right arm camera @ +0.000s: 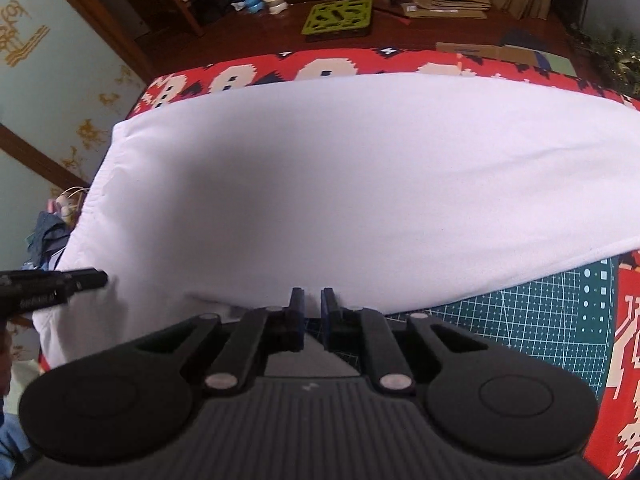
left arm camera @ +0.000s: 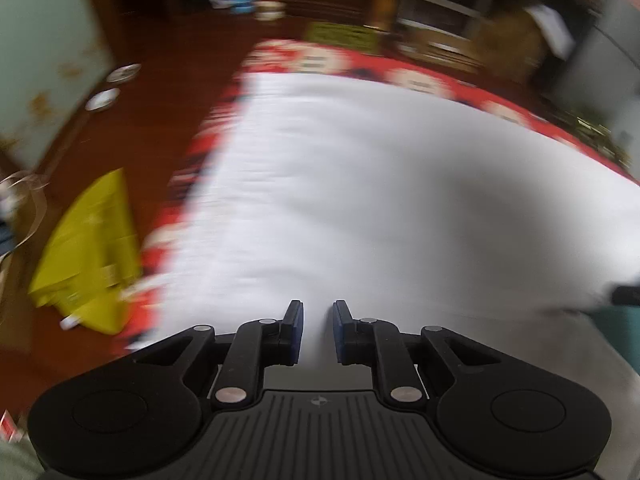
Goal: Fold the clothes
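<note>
A dark red-brown floor [left arm camera: 168, 60] runs around a low surface covered by a red patterned cloth [left arm camera: 420, 80], with shelves and boxes blurred at the back of the room. In the left wrist view, which is smeared by motion, a white garment [left arm camera: 360, 184] lies spread flat over most of that cloth. The left hand-held gripper [left arm camera: 318, 328] hovers over the garment's near part, its blue-padded fingers [left arm camera: 297, 330] spread a little apart with only white fabric showing in the gap — nothing is pinched. A yellow bag [left arm camera: 92, 248] sits on the floor to the left, beside the cloth's edge. At the far right edge a dark tip of the other tool [left arm camera: 628, 295] pokes in over the garment.

The right wrist view is sharper. The white garment [right arm camera: 360, 184] fills the middle, its near edge running diagonally across a green cutting mat [right arm camera: 540, 316] that lies on the red patterned cloth [right arm camera: 624, 360]. The right hand-held gripper [right arm camera: 311, 316] sits right at that near edge, fingers [right arm camera: 297, 320] narrowly parted; whether they grip the hem I cannot tell. The left tool's black finger [right arm camera: 76, 280] reaches in from the left, over the garment's corner. Beyond, a lime-green tray [right arm camera: 340, 18] rests on the floor.
</note>
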### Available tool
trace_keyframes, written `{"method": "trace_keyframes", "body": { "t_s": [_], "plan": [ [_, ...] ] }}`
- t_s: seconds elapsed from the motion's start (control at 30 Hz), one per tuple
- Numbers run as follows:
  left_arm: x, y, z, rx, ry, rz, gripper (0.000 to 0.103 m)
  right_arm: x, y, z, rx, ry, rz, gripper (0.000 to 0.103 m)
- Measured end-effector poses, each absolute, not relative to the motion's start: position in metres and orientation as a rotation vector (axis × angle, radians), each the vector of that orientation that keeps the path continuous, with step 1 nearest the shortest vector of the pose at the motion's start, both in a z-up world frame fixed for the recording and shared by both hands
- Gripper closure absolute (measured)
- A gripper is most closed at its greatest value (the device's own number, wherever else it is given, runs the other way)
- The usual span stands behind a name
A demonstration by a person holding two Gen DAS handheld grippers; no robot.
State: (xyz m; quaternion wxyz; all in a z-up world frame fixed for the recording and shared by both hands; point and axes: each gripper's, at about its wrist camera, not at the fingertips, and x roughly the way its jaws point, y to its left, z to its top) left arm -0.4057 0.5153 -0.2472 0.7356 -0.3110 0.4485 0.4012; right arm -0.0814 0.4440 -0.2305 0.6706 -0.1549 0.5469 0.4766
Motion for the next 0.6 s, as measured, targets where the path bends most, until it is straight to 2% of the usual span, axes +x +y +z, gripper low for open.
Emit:
{"method": "trace_keyframes", "body": {
  "t_s": [0.07, 0.1, 0.13, 0.3, 0.6],
  "plan": [
    [-0.426, 0.524, -0.25, -0.712, 0.97, 0.918, 0.088, -0.083, 0.447, -0.228, -0.349, 1.232, 1.088, 0.092],
    [-0.436, 0.528, -0.252, -0.727, 0.961, 0.937, 0.097, -0.074, 0.446, -0.232, -0.351, 1.23, 1.092, 0.092],
    [-0.446, 0.533, -0.254, -0.741, 0.953, 0.955, 0.1, -0.071, 0.444, -0.232, -0.351, 1.23, 1.097, 0.092],
    [-0.473, 0.542, -0.254, -0.793, 0.917, 0.963, 0.1, -0.06, 0.427, -0.241, -0.355, 1.246, 1.09, 0.092],
    [-0.502, 0.545, -0.25, -0.876, 0.819, 0.943, 0.1, -0.093, 0.453, -0.238, -0.356, 1.241, 1.132, 0.092]
  ]
}}
